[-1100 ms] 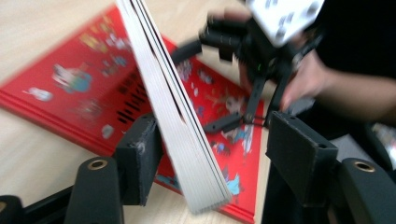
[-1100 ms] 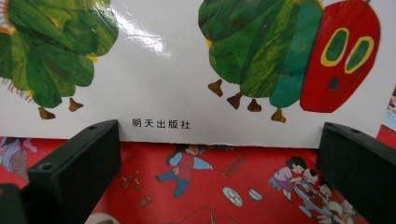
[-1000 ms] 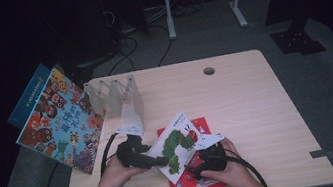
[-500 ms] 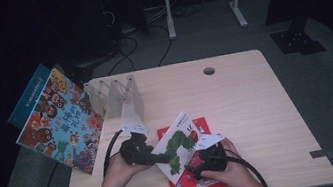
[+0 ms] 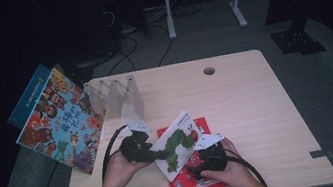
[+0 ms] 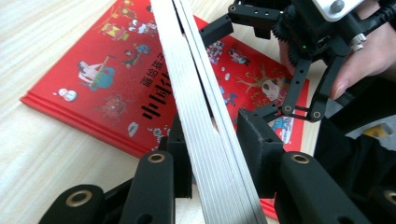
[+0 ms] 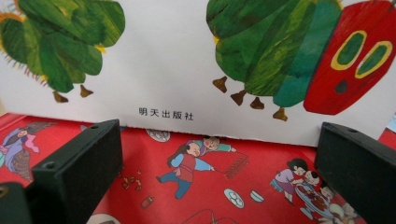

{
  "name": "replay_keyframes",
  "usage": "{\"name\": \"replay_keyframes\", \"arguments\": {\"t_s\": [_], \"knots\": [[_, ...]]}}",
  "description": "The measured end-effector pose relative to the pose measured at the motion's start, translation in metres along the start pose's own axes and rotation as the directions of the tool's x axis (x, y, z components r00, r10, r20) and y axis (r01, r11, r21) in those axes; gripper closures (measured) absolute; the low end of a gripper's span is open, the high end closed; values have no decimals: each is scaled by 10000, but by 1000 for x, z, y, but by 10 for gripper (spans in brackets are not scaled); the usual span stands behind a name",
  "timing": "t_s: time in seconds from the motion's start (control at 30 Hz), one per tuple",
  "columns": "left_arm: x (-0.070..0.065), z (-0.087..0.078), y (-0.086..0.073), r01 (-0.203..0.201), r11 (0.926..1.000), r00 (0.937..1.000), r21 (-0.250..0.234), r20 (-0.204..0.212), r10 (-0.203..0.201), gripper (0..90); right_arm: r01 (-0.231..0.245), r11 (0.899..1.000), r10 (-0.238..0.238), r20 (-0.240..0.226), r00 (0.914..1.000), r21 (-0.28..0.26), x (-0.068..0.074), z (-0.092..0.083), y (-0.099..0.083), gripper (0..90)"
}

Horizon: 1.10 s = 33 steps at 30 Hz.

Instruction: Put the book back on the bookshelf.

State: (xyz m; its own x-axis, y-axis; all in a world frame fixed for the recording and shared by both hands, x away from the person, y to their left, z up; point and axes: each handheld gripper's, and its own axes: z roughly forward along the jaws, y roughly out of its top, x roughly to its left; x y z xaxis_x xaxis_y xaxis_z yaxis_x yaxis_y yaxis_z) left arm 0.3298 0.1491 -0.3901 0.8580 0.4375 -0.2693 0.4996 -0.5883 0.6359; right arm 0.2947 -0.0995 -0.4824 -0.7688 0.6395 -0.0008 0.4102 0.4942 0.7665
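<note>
The caterpillar book (image 5: 178, 142) hides the middle of the red book (image 5: 194, 183). The title on the colourful book (image 5: 60, 123) at far left is too small to read.

Caterpillar book (image 5: 178, 142): I see a white cover with a green caterpillar that has a red face, yellow-ringed green eyes and small brown feet; the page edges look pale grey.
Red book (image 6: 107, 88): I see a bright red cover with little people in blue, red and white, and dark letters.
Big book (image 5: 60, 123): I see a light blue cover full of small monsters in red, orange, purple and black.
Blue book (image 5: 28, 97): I see a plain darker blue edge behind it.
Tongs (image 6: 215, 154): black on mine.
Counter (image 5: 257, 104): pale wood with fine stripes.
Rack (image 5: 115, 99): see-through and whitish.
</note>
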Motion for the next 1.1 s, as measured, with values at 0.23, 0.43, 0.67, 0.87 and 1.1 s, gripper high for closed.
{"name": "replay_keyframes", "arguments": {"t_s": [0.23,0.43,0.67,0.87,1.1], "knots": [[-7,-7,5,-427,9988,9957,241,-811,445,718,123,9999,-124,-63,9999,-84,1,-1,0,59],[-10,-6,7,-473,9980,9937,429,-993,514,709,209,9998,-209,-101,9997,-36,-2,-5,1,136],[-10,-3,9,-494,9963,9930,703,-1033,565,665,456,9990,-457,297,9985,39,-16,-17,1,156],[-12,-1,11,-473,9947,9931,912,-1029,567,643,-251,9996,260,627,9977,-161,-40,-31,-3,159],[-12,2,19,-494,9934,9939,1038,-935,592,612,-1120,9934,1145,1410,9834,-252,-78,-41,-17,187]]}}
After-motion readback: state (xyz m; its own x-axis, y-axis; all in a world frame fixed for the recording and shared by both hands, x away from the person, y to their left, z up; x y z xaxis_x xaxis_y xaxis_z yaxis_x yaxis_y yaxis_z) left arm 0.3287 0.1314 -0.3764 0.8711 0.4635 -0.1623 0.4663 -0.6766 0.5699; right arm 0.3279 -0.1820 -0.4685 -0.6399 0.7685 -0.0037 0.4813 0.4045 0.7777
